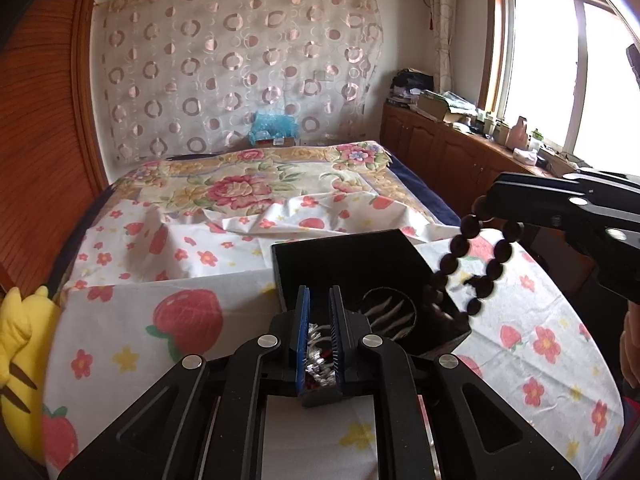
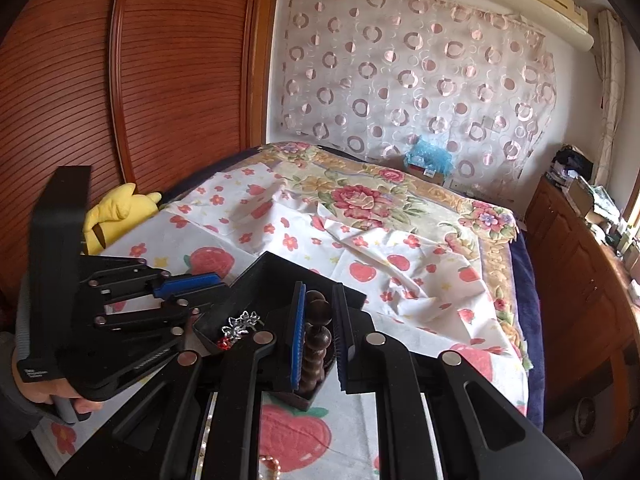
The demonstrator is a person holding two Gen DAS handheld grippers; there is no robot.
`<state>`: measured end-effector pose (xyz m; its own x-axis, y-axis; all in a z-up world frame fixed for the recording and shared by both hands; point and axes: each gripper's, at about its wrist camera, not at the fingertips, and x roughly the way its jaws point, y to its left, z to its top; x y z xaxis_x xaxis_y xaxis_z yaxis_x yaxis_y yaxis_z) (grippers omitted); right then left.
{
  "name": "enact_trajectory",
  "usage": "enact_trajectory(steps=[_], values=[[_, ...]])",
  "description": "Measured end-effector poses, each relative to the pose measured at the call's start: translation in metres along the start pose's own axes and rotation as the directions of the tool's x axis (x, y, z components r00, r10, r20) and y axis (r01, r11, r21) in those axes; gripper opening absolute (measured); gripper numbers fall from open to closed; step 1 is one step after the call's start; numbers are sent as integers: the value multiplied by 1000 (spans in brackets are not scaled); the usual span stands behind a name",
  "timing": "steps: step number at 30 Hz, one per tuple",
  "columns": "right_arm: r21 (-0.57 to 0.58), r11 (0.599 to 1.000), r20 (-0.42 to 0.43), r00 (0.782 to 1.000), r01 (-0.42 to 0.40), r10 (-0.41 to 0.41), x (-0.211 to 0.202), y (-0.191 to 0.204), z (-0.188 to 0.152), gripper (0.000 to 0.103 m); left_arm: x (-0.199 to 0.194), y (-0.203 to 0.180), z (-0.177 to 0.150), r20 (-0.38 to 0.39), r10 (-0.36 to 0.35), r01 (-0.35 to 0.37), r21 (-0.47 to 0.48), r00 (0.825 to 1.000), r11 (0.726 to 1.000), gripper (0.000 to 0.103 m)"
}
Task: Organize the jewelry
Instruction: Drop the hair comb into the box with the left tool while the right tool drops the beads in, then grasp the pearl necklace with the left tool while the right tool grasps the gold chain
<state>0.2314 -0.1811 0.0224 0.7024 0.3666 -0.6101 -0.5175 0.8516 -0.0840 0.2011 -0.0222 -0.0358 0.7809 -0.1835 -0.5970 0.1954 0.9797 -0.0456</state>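
Observation:
A black jewelry box (image 1: 352, 264) stands open on the strawberry-print sheet, with a round slot holding silver hoops (image 1: 390, 314). My left gripper (image 1: 319, 312) is shut on the box's near wall, over silver and red jewelry (image 1: 318, 360) inside. My right gripper (image 2: 318, 320) is shut on a dark wooden bead bracelet (image 2: 318, 340), which hangs over the box's right side in the left wrist view (image 1: 476, 264). The right wrist view shows the left gripper (image 2: 192, 284) at the box edge (image 2: 276, 276) and a silver flower piece (image 2: 240, 324).
The bed carries a floral blanket (image 1: 248, 188) beyond the sheet. A yellow plush toy (image 1: 20, 340) lies at the left edge by the wooden wardrobe (image 2: 100, 100). A cluttered wooden cabinet (image 1: 460, 148) runs along the right under the window. A pearl piece (image 2: 270, 466) lies near.

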Motion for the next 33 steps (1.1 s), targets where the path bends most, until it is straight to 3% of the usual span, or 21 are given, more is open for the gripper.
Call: enact_trajectory(steps=[11,14,20,23,33], values=[[59,994,4,996,-91,91,29,18,4,15,-42,12,-41,-27,13,-12,30,1000,999,10],[68,994,2,997,-81,81,35,23,4,15,-48,12,-55,-43,2,0,33,999,999,19],[86,994,-20,998,-60,62,35,14,-12,15,-55,-1,-72,-56,-24,27,51,998,998,21],[105,993,-24,998,-49,52,24,7,-29,15,-61,-7,-79,-58,-41,44,53,997,998,30],[114,992,-92,994,-53,63,-17,2,-133,16,-76,-28,-99,-76,-86,91,57,993,994,39]])
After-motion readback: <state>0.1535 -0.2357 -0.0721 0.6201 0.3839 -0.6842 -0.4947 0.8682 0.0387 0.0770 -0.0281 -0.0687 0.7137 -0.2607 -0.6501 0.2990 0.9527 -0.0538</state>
